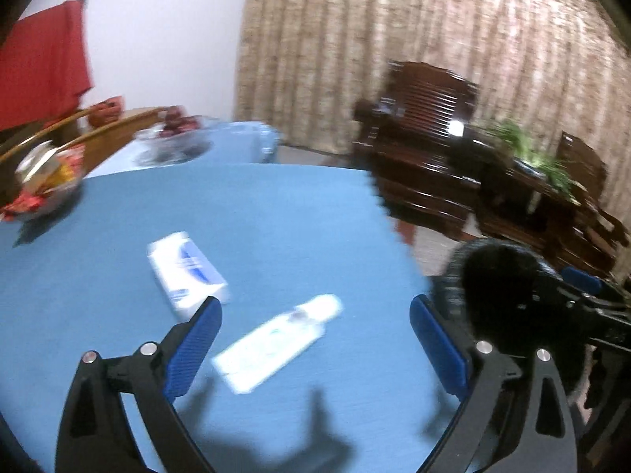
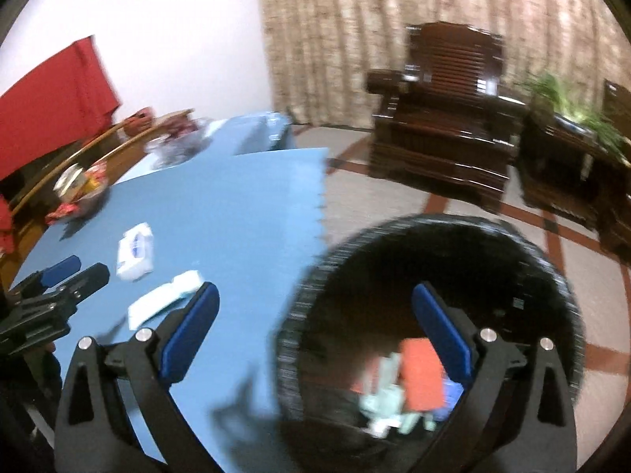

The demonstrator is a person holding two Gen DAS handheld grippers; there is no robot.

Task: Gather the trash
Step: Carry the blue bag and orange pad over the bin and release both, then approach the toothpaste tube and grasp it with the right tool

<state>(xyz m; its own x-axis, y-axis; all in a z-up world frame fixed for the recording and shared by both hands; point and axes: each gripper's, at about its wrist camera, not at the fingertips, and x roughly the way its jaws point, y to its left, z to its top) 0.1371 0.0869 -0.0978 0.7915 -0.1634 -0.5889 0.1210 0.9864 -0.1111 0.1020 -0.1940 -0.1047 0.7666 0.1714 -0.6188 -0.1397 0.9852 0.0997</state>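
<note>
Left gripper [image 1: 315,323]: jaws wide, empty, over blue desk [image 1: 276,205] | white box [image 1: 187,272], white tube [image 1: 276,343] on desk; print blurred, unreadable | Right gripper [image 2: 315,315]: jaws wide, empty, above black bin [image 2: 434,260] holding trash [image 2: 418,378].

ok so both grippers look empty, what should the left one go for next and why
Probably ease the left gripper down onto the white tube and close. Its jaws stand wide open and empty, and the tube lies on the blue table right between them, nearer than the white box. The black bin sits beside the table.
</note>
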